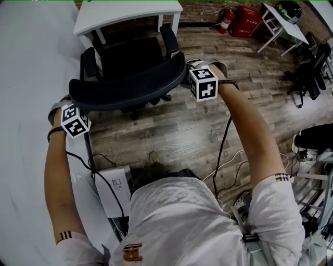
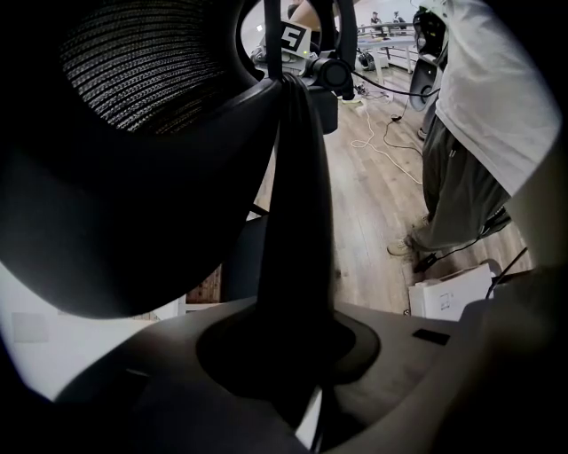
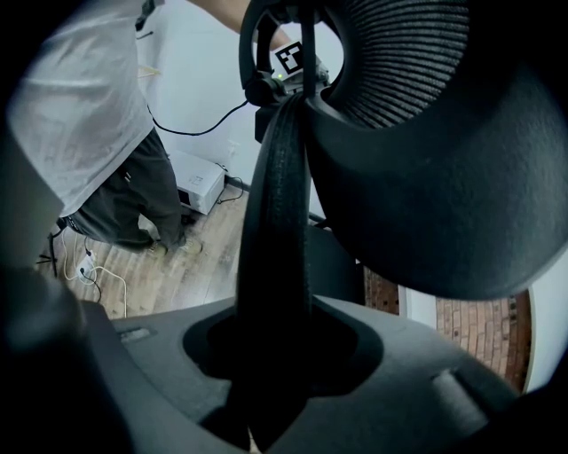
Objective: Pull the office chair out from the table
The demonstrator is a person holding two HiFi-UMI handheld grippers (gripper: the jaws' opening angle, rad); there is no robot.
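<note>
Clamped with left gripper (image 2: 288, 350) and right gripper (image 3: 275, 355) on opposite ends of the office chair (image 1: 130, 62) backrest rim (image 1: 130, 93), lying crosswise between them. Standing just before the table (image 1: 125, 13), seat facing it. Pull straight back toward the body, evenly on both ends.
</note>
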